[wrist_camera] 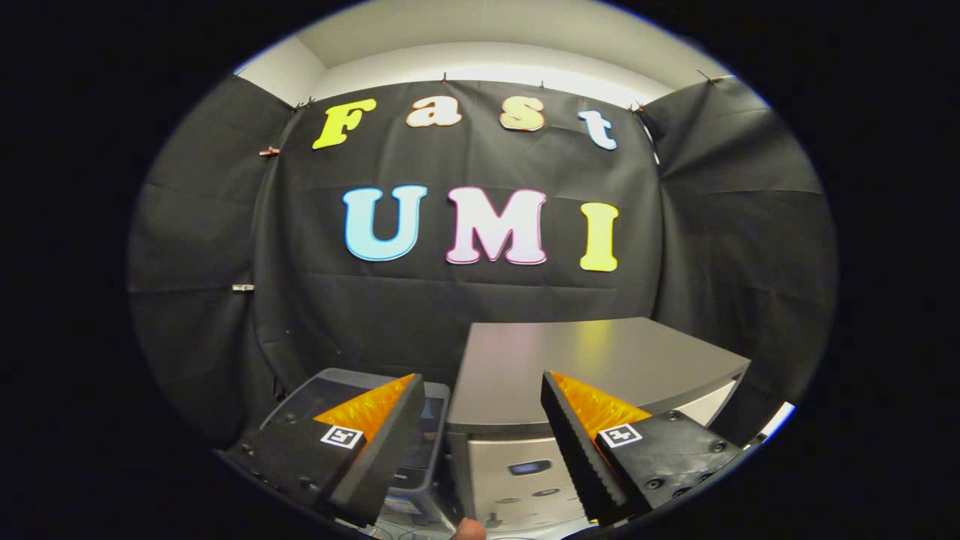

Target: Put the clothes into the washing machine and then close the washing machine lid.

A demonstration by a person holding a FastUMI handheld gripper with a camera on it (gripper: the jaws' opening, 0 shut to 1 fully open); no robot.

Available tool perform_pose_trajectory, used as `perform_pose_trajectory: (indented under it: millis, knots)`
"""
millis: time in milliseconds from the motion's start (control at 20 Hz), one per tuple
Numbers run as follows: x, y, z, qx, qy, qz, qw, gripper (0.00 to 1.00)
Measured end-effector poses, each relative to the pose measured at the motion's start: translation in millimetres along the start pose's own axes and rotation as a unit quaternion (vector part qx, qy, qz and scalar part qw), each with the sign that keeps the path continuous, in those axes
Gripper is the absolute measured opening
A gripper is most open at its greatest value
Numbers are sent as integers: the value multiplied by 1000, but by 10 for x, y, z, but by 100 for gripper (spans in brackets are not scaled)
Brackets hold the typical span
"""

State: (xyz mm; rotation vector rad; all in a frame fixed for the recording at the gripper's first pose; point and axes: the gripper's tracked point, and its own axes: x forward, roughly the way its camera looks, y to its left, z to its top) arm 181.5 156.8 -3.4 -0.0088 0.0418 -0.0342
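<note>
The hand-held gripper (pixel 480 420) hangs with its fingers spread wide, nothing between them. Beyond them, at about 1 o'clock, sits the washing machine (pixel 592 367), its flat lid (pixel 600 360) down. A dark bin (pixel 420 442) stands just left, at 11 o'clock.

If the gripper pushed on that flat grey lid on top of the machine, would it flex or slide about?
The grey lid looks like a rigid flat panel, so it would probably not flex. It lies flush on the machine body, so it likely stays put. Its glossy sheen suggests it is slippery. The gripper is open, short of it.
</note>
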Motion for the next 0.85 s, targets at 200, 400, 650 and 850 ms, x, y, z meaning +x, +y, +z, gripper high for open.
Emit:
perform_pose_trajectory:
  millis: [200,400,650,850]
  knots:
    - [-146,-617,23,19,-33,-11,999,98]
    - [-265,-996,-44,31,-47,-16,998,98]
    - [-303,-1077,-117,11,-51,-18,998,99]
    - [-315,-1018,-145,14,-55,-12,998,99]
